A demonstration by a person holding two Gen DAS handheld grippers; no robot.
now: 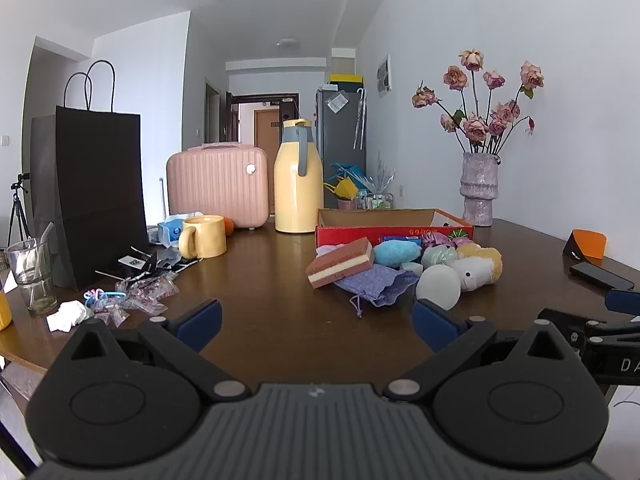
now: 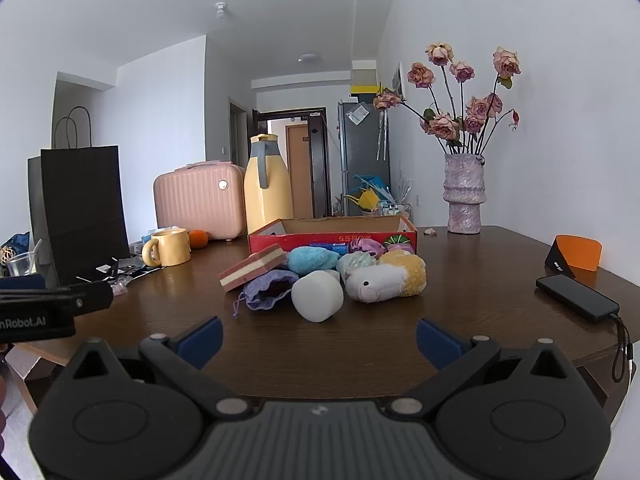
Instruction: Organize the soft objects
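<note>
The left gripper point(image 1: 316, 326) hangs over the near edge of the table point(image 1: 272, 280) with its blue pads spread wide and nothing between them. The right gripper point(image 2: 318, 340) is likewise released and empty, beside the left one; each wrist view catches the other tool at its edge.

Ahead of both lies the pile of soft things, on the table in front of a red box point(image 2: 332, 236). Nearest is a white ball point(image 2: 318, 296), which in the left view sits just beyond the right pad. Left of it lies a purple pouch point(image 2: 266, 290) with its mouth open and a drawstring trailing; a layered sponge point(image 2: 252, 266) leans on the pouch. Right of the ball lies a white plush point(image 2: 376, 282) against a yellow plush point(image 2: 410, 270). Behind them sit a blue puff point(image 2: 312, 260) and a pale green toy point(image 2: 356, 262), touching the box front. The box is open on top, and neither view shows its floor.

Only the left view shows a glass point(image 1: 32, 272) with a straw, a crumpled tissue point(image 1: 68, 316) and small clear packets point(image 1: 140, 292) near the left table edge. Only the right view shows the whole phone point(image 2: 576, 296) with its cord. Both show the yellow mug point(image 1: 204, 236), black bag point(image 1: 92, 196), pink case point(image 1: 218, 184), yellow jug point(image 1: 298, 188) and vase point(image 1: 480, 188) of roses.
</note>
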